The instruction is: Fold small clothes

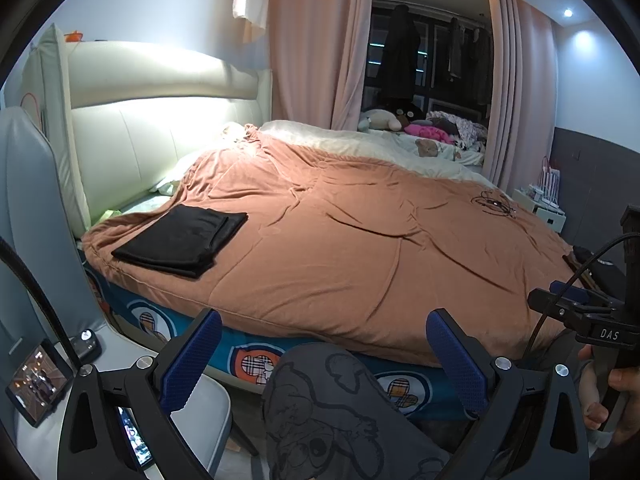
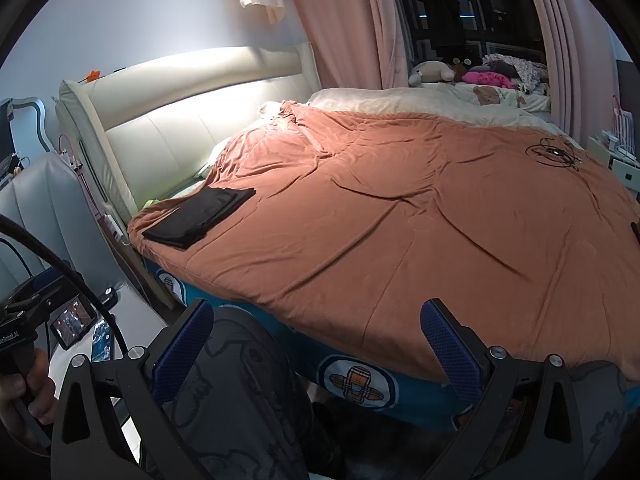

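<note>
**Desk:** Where did the garment lie?

**Photographer:** A folded black garment (image 1: pixel 182 240) rested on the orange-brown quilt (image 1: pixel 360 240), at the bed's near corner by the cream headboard (image 1: pixel 160 136). It lay ahead and to the left of both tools, well apart from each, its long axis running diagonally from the bed's near edge up toward the middle of the quilt.

**Desk:** Which tool was nearer?

**Photographer:** By my reading, the left hand-held gripper (image 1: pixel 324 356): the garment loomed larger in its view. The right hand-held gripper (image 2: pixel 316 344) sat further right, over the person's printed grey trousers (image 2: pixel 240 380). Both stood with jaws spread wide, holding nothing.

**Desk:** Any legible writing?

**Photographer:** "DAS" in white on the right tool's black body (image 1: pixel 610 334). The blue bed sheet (image 1: pixel 400 384) carried round checked cartoon emblems, no readable words. Lettering on the left tool's mount was cut off. A tangle of black cable (image 1: pixel 494 202) lay on the quilt's far side.
</note>
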`<state>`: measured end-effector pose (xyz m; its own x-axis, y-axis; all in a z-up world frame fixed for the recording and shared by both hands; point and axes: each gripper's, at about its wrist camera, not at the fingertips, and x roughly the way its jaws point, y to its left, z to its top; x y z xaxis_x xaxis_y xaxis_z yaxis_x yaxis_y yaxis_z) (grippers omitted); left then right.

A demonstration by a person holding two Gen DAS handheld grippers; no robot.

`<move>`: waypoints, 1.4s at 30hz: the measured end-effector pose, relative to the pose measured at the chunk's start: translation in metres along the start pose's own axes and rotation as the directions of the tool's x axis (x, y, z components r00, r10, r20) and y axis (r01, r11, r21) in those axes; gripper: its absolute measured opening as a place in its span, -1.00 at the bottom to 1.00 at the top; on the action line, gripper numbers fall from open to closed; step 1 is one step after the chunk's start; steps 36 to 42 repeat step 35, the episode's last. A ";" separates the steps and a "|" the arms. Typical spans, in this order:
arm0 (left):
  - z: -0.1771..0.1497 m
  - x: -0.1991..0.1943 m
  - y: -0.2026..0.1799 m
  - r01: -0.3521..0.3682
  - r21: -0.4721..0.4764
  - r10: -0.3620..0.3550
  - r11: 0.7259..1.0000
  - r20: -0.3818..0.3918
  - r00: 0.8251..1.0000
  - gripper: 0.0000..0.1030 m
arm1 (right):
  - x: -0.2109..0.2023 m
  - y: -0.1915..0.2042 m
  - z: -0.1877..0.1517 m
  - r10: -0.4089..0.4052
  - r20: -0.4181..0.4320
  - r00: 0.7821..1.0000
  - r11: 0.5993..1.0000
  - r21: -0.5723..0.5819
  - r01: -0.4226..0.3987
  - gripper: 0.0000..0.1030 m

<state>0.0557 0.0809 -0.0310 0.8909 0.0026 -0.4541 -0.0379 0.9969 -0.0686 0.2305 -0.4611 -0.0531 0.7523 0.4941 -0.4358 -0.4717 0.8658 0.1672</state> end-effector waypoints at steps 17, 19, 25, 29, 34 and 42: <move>0.000 -0.003 0.000 -0.002 0.000 0.002 1.000 0.007 1.000 0.99 | -0.005 0.006 -0.002 -0.001 0.002 1.000 1.000 0.008 0.001 1.00; -0.001 -0.004 -0.001 -0.001 -0.001 0.001 1.000 0.008 1.000 0.99 | -0.006 0.007 -0.002 -0.003 0.004 1.000 1.000 0.006 0.003 1.00; 0.000 -0.014 -0.005 -0.022 0.004 0.022 1.000 0.017 1.000 0.99 | -0.009 0.011 -0.004 0.006 0.003 1.000 1.000 0.020 -0.006 1.00; 0.003 -0.026 -0.002 -0.019 -0.021 0.020 1.000 0.052 0.998 0.99 | -0.015 0.015 0.001 0.014 -0.001 1.000 0.999 0.047 -0.014 1.00; 0.007 -0.028 0.002 -0.044 -0.038 0.046 0.998 0.063 0.997 0.99 | -0.016 0.025 0.009 0.009 -0.006 1.000 1.000 0.025 -0.008 1.00; 0.009 -0.027 0.002 -0.056 -0.040 0.059 0.998 0.063 0.996 0.99 | -0.015 0.027 0.011 0.011 -0.004 1.000 1.000 0.012 -0.011 1.00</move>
